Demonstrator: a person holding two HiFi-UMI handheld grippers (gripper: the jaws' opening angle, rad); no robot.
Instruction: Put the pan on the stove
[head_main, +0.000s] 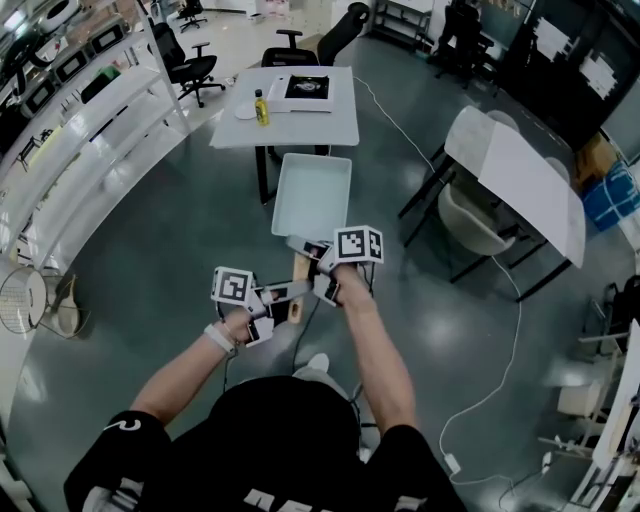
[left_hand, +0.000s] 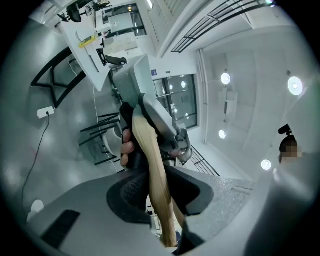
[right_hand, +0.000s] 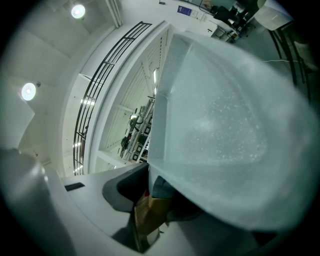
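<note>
The pan (head_main: 312, 195), square and pale grey, is in the middle of the head view, held in the air above the grey floor (head_main: 150, 240) It is just below the white table (head_main: 245, 128) at the upper centre, and it does not touch it. Its wooden handle (head_main: 297, 277) points down the frame, toward the person. The left gripper (head_main: 285, 293) is clamped on the lower part of this handle; in the left gripper view the wood (left_hand: 150, 160) passes between the two jaws, with the pan body (left_hand: 136, 77) above. The right gripper (head_main: 318, 262) is closed on the handle closer to the pan; in the right gripper view the pan (right_hand: 215, 125) fills most of the frame. A yellow bottle (head_main: 261, 108) stands on the table
</note>
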